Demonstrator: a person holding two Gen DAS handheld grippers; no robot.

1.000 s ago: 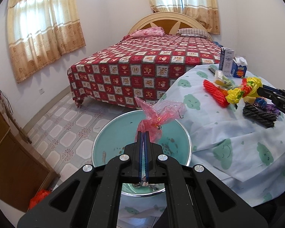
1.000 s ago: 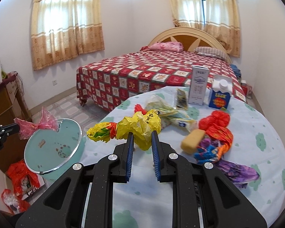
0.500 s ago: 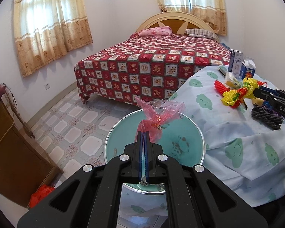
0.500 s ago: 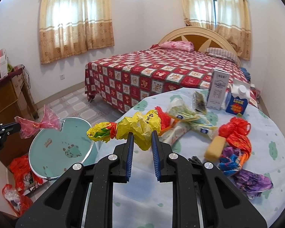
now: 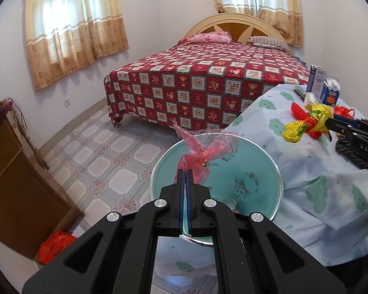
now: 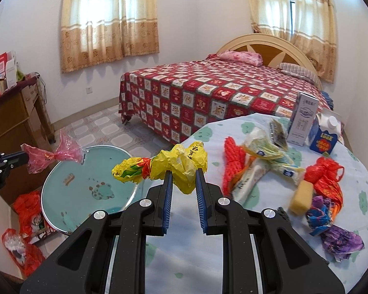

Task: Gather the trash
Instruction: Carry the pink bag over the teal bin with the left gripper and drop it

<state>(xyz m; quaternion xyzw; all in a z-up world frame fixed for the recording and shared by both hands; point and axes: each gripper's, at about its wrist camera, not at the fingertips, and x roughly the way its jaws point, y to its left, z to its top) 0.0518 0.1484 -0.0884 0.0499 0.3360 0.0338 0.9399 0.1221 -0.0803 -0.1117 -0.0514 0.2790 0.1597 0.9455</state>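
Left tongs (image 5: 185,171): fully closed, pads pinched on a crumpled pink plastic bag (image 5: 203,147); the bag stands up and forward from the tips, held clear above a round teal basin (image 5: 265,156) directly ahead and below; the basin sits beside the edge of the worktop (image 5: 306,171), to the right of these tongs; the tiled floor lies to their left and beyond.

Right tongs (image 6: 183,171): narrowly open, pads clamped on a knotted yellow plastic bag (image 6: 176,164); the bag's tied end, with a red and green patch, projects to the left of the tips, off the cloth and over the worktop edge near the basin; in the left wrist view the same bag (image 5: 306,122) is carried at the right tongs' tip, above the cloud-print cloth.

Ahead and right of the right tongs, lying on the worktop: a red net bundle (image 6: 233,161); white wrappers (image 6: 265,161); a yellow sponge (image 6: 303,197); an orange-red bag (image 6: 326,178); blue and purple crumpled wrappers (image 6: 331,227); farther off, an upright white carton (image 6: 303,120) and, just beside it, a blue carton (image 6: 325,137).

Beyond both tongs: a bed (image 6: 220,93) with a red patterned cover; curtained windows behind it; left of the left tongs, a wooden cabinet (image 5: 12,171) with a red bag on the floor at its foot.
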